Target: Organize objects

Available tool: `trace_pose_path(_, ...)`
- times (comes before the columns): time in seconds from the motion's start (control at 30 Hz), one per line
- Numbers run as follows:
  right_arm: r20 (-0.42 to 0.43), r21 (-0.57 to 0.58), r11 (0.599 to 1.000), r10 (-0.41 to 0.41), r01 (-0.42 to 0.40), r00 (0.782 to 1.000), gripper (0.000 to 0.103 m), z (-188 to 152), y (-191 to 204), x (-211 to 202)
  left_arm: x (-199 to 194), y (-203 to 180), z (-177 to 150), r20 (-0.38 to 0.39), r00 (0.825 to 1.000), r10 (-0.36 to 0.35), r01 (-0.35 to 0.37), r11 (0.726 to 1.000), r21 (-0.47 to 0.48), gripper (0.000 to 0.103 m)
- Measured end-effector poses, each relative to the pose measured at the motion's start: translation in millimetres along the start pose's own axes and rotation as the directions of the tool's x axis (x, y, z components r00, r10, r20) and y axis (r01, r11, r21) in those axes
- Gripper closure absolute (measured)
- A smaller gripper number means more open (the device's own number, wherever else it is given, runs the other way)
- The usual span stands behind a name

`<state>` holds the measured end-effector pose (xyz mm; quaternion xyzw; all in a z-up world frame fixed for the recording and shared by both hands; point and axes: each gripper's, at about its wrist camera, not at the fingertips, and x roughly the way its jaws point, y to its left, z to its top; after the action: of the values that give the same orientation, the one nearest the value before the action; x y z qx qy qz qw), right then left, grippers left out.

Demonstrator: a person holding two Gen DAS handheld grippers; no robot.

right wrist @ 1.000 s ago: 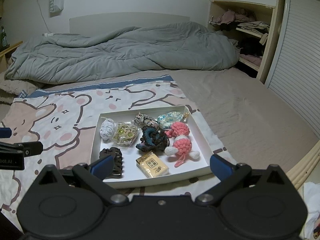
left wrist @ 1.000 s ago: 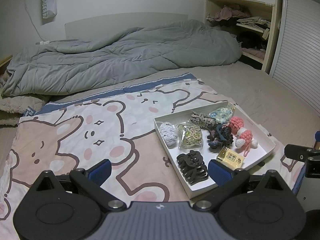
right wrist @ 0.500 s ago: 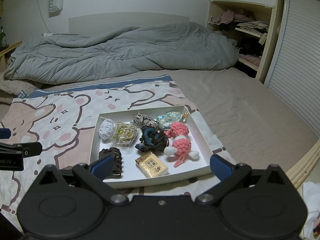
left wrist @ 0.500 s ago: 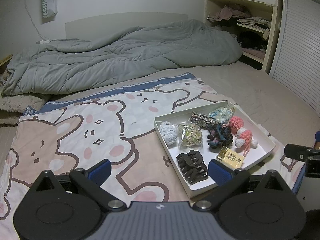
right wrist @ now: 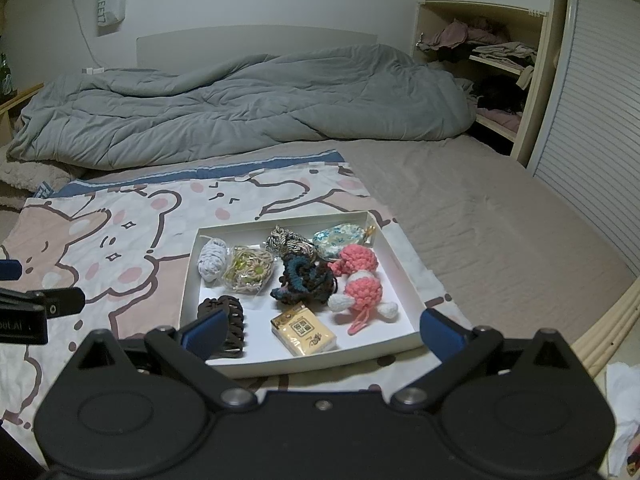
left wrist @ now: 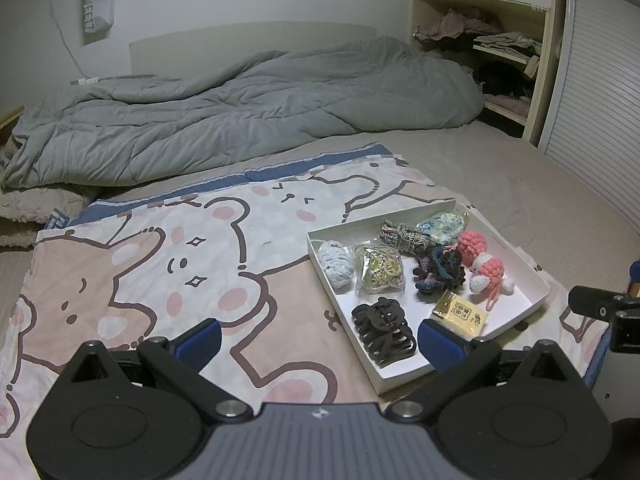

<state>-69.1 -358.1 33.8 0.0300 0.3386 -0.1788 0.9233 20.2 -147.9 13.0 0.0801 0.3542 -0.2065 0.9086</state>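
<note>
Rumpled grey duvet, cluttered shelves

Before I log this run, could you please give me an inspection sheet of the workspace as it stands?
Surface: bed with a cartoon bear blanket spread over a beige sheet.
Job's things: white tray on the blanket, holding a dark hair claw, yellow packet, pink crochet charm, dark scrunchie, bag of hair ties, pale blue scrunchie, striped scrunchie and floral pouch.
Clutter: grey duvet bunched at the head end.
Grippers: left gripper and right gripper both open, holding nothing.
Cables: white cord on the wall.
Surroundings: clothes shelf, slatted door.
</note>
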Motion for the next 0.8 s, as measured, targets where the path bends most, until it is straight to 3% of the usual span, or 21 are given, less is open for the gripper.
trace_pose_path(0.8, 0.002, 0.007, 1.0, 0.003, -0.003, 1.0, 0.0, -0.1, -0.1, 0.9, 0.7, -0.2, 0.7, -0.006, 1.0, -0.005, 0.005, 1.0, -0.002, 0.0)
